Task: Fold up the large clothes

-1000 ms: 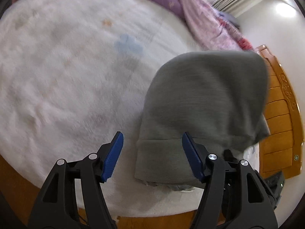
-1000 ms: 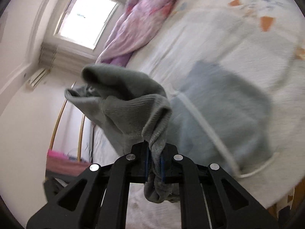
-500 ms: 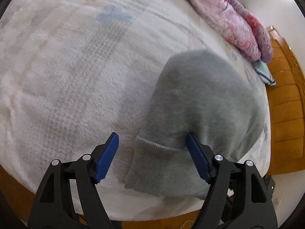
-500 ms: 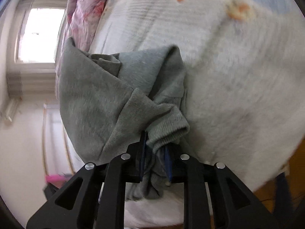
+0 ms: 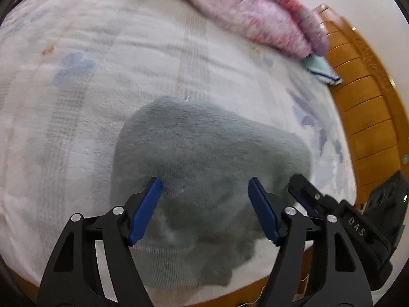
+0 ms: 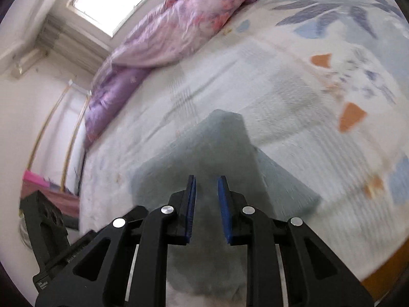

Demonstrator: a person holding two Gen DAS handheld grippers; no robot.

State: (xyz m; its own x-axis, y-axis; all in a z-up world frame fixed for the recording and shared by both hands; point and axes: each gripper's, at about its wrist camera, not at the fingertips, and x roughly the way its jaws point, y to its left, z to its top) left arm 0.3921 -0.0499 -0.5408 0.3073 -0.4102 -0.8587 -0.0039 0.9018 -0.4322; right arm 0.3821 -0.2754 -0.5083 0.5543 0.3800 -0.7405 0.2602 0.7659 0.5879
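Note:
A grey fleece sweater [image 5: 204, 158] lies folded in a compact bundle on the bed near its front edge, ribbed hem toward me. My left gripper [image 5: 204, 194] is wide open and empty, hovering just above the bundle. In the right wrist view the same sweater [image 6: 204, 153] lies flat below my right gripper [image 6: 206, 192], whose jaws stand a small gap apart with nothing between them. The right gripper's black body [image 5: 332, 209] shows beside the bundle's right side in the left wrist view.
The bed has a white fleece blanket [image 5: 102, 64] with blue and orange patches. A pink-purple quilt [image 5: 255, 12] lies along the far edge, a small teal cloth [image 5: 319, 69] beside it. A wooden bed frame [image 5: 365, 107] runs on the right.
My right gripper carried the sweater's gripped part over, laid it on the bundle and opened. The left gripper moved forward over the sweater, still open.

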